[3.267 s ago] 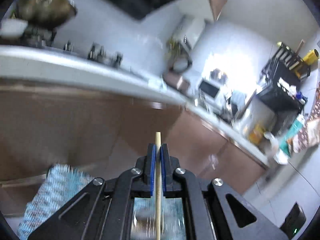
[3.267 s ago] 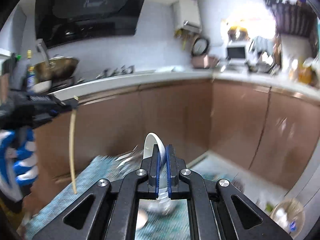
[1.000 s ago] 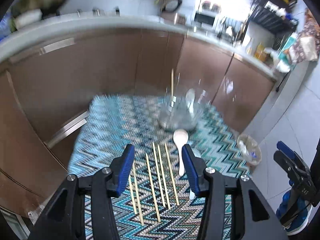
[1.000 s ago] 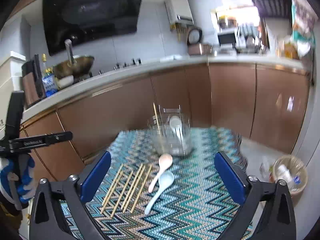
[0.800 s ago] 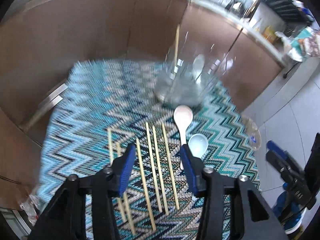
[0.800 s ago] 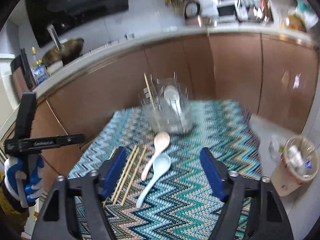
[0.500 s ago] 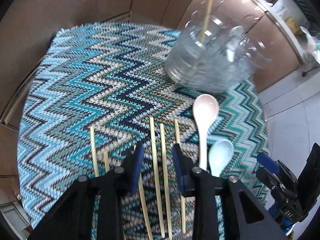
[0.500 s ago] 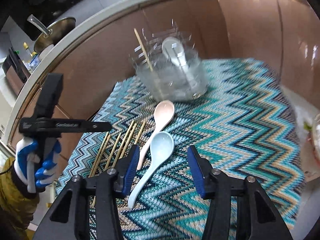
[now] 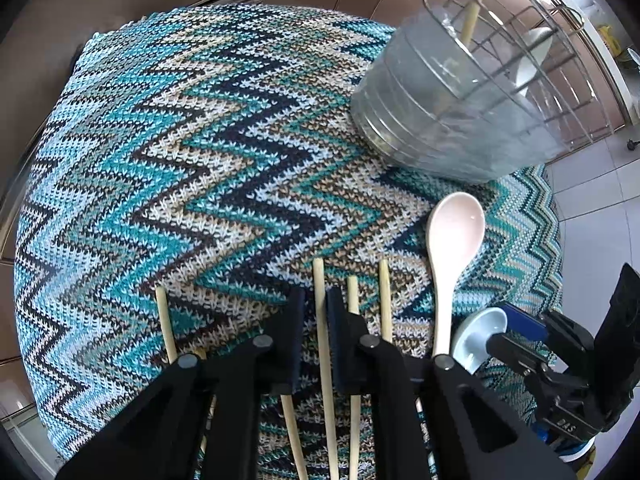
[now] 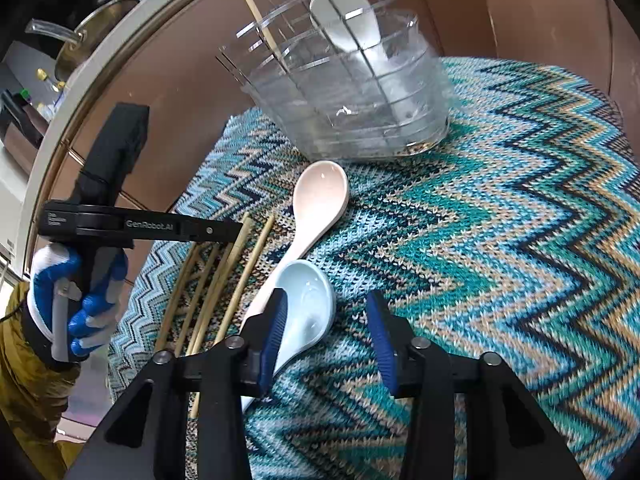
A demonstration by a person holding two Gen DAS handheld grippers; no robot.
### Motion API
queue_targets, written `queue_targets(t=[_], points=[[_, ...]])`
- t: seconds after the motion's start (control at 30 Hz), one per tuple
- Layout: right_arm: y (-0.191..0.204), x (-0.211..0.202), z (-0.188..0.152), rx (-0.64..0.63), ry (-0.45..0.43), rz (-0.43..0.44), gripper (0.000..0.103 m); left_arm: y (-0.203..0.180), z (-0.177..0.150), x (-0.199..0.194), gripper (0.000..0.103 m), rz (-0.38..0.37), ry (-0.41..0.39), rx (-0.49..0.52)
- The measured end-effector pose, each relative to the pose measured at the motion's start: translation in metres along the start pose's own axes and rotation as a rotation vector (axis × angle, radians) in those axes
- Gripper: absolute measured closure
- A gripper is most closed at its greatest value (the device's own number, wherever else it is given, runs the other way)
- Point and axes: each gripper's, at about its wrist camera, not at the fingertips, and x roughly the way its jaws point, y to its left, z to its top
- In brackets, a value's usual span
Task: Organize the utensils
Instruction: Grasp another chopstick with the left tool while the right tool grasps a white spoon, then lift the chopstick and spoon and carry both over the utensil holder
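Observation:
Several wooden chopsticks [image 9: 325, 344] lie side by side on the zigzag cloth [image 9: 168, 184]. My left gripper [image 9: 316, 312] is low over them, its jaws nearly shut with one chopstick between them, a small gap on each side. A pink spoon [image 9: 452, 240] and a pale blue spoon [image 10: 308, 304] lie to their right. My right gripper [image 10: 326, 316] is open around the blue spoon's bowl, left pad [image 10: 276, 320] beside it. The clear holder [image 10: 352, 92] at the far edge holds one chopstick [image 10: 264, 32] and a white spoon [image 10: 348, 20].
The cloth-covered table [image 10: 520, 240] stands in front of brown kitchen cabinets [image 10: 176, 92]. A counter with a wok [image 10: 92, 28] runs behind. Tiled floor [image 9: 588, 216] shows past the table's right edge.
Both grippers have dropped from above toward the cloth and narrowed. The left now straddles one chopstick; the right now brackets the blue spoon.

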Motion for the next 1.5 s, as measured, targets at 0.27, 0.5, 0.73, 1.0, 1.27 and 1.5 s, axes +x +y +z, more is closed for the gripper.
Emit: queue_targets(t=[0.27,0.5,0.73,1.0,1.27,1.5], points=[[0.004,0.012,0.008,-0.071,0.029,-0.015,0.097,-0.001,-0.001,0.004,0.099,0.014,-0.034,-0.019],[0.025,-0.022,-0.003,-0.123,-0.066,-0.097,0.097,0.0,-0.017,-0.027,0.099,-0.003,-0.125,-0.016],[0.054,-0.064,-0.019,-0.168,-0.163,-0.184,0.097,-0.008,-0.045,-0.084,0.099,-0.046,-0.278,0.006],[0.094,-0.115,-0.047,-0.209,-0.265,-0.255,0.097,-0.018,-0.088,-0.143,0.099,-0.067,-0.43,0.037],[0.132,-0.164,-0.062,-0.249,-0.377,-0.323,0.097,-0.031,-0.124,-0.208,0.099,-0.079,-0.601,0.063],[0.151,-0.19,-0.039,-0.286,-0.497,-0.424,0.097,-0.042,-0.102,-0.256,0.099,-0.146,-0.761,0.05]])
